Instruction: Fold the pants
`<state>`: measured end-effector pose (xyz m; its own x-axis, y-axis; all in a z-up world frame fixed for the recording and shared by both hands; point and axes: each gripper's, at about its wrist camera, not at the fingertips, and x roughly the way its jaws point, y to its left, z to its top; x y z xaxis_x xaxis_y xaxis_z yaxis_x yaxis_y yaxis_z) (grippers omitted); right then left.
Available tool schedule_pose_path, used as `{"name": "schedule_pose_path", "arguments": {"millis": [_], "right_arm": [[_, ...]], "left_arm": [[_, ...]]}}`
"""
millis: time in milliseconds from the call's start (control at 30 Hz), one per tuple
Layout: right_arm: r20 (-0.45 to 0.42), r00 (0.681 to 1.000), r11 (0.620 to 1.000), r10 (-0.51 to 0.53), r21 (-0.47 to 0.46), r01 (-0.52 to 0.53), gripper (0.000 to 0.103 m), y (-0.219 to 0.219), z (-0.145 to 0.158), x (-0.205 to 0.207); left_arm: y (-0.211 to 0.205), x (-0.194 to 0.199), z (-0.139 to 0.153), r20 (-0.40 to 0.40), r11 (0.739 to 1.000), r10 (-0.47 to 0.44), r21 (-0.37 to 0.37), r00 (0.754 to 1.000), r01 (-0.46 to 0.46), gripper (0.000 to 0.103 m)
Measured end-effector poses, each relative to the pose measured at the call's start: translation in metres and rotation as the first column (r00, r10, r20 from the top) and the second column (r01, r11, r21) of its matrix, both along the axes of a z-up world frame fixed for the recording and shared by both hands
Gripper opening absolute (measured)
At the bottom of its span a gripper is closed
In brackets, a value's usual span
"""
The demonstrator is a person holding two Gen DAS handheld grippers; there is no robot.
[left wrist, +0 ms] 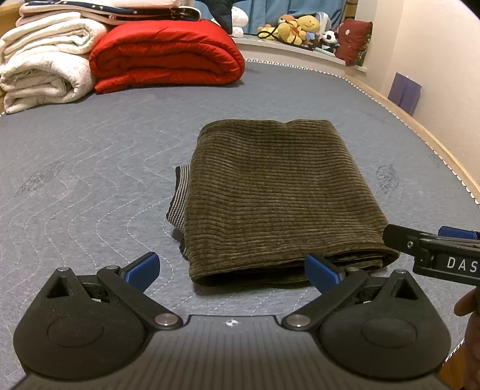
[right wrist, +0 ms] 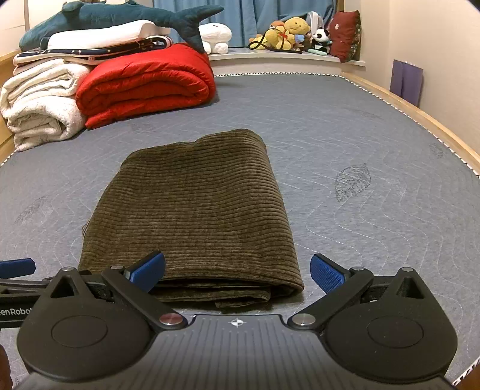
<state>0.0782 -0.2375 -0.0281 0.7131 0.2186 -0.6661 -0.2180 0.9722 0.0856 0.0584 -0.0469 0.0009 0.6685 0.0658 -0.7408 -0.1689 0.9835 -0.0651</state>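
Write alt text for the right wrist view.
Folded brown corduroy pants lie on a grey mattress, just ahead of the open right claw. Red and white bedding is stacked at the far left.

A grey quilted mattress (right wrist: 345, 126) is framed by a light wooden bed rim (right wrist: 420, 112). Folded white blankets (right wrist: 39, 117) and a red duvet (right wrist: 144, 84) are stacked at far left. Plush toys (right wrist: 288, 31) are lined along a ledge below blue curtains (right wrist: 240, 18); cream walls (right wrist: 444, 60) are seen right.
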Motion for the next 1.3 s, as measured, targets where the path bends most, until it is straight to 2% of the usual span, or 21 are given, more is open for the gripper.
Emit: {"name": "schedule_pose_path", "arguments": {"millis": [1300], "right_arm": [[0.003, 1.0, 1.0, 0.012, -0.005, -0.012, 0.102, 0.0032, -0.0027, -0.0018]], "left_arm": [[-0.0008, -0.0017, 0.0034, 0.022, 1.0, -0.016, -0.003, 1.0, 0.016, 0.103]]}}
